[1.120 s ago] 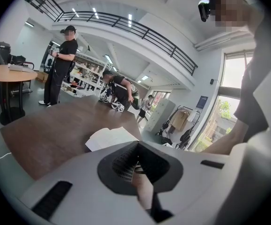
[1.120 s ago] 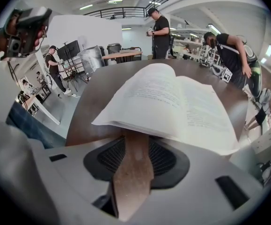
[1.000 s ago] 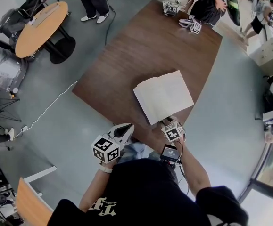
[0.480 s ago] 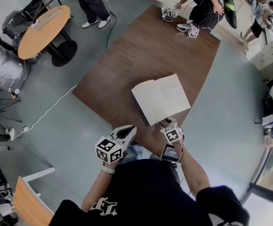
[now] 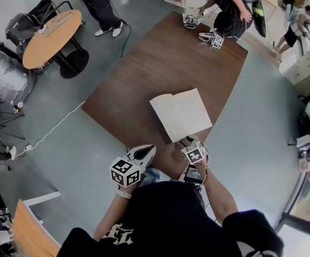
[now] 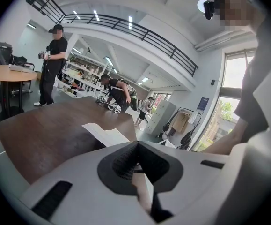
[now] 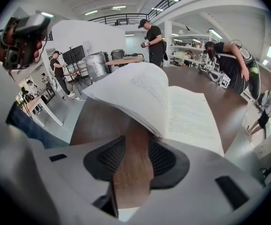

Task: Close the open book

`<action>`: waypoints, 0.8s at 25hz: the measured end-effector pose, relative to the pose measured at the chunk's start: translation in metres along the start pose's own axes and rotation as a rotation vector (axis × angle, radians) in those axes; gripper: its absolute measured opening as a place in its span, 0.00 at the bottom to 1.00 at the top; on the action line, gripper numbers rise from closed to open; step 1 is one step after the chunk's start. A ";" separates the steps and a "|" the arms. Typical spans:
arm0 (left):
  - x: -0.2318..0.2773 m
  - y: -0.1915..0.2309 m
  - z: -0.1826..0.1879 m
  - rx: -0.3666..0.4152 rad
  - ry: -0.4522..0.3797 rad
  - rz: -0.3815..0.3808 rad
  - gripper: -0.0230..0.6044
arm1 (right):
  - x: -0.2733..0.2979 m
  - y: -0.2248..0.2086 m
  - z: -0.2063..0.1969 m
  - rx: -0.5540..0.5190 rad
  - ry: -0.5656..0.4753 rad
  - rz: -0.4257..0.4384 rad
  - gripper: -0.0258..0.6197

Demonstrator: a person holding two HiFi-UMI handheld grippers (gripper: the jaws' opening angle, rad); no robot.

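Dark wooden table [image 5: 144, 74] fills the frame's centre. At its near edge, low in the frame, the left gripper [image 5: 146, 151] hangs with jaws pressed together on nothing. Beside it the right gripper [image 5: 188, 142] has jaws spread, bare wood between them, just short of the open book [image 5: 182, 114], whose left pages arch upward. Farther off, top right, a person [image 5: 227, 7] bends over the table's far end.
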State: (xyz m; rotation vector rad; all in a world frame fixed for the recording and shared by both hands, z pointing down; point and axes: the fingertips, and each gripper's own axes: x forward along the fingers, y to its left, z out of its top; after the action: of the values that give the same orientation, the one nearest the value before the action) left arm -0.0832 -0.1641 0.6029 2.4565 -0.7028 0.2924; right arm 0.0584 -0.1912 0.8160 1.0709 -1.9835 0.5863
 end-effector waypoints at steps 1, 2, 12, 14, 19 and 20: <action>0.002 -0.002 0.001 0.000 -0.003 0.001 0.04 | 0.000 -0.003 -0.001 -0.005 0.001 0.000 0.26; 0.004 -0.003 0.003 0.001 -0.005 0.001 0.04 | -0.001 -0.005 -0.001 -0.007 0.002 0.000 0.26; 0.020 -0.014 0.005 -0.002 -0.017 0.005 0.04 | -0.016 -0.024 0.001 -0.034 -0.015 -0.010 0.26; 0.027 -0.018 0.007 -0.001 -0.020 0.004 0.04 | -0.020 -0.028 -0.001 -0.029 -0.010 -0.005 0.26; 0.038 -0.024 0.010 0.005 -0.026 0.008 0.04 | -0.019 -0.040 -0.006 -0.030 -0.012 0.002 0.26; 0.040 -0.025 0.011 0.005 -0.027 0.009 0.04 | -0.020 -0.042 -0.008 -0.024 -0.008 0.003 0.26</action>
State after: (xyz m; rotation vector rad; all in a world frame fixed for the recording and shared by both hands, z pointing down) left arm -0.0354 -0.1700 0.5963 2.4669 -0.7258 0.2650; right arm 0.1043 -0.1985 0.8059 1.0573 -1.9948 0.5589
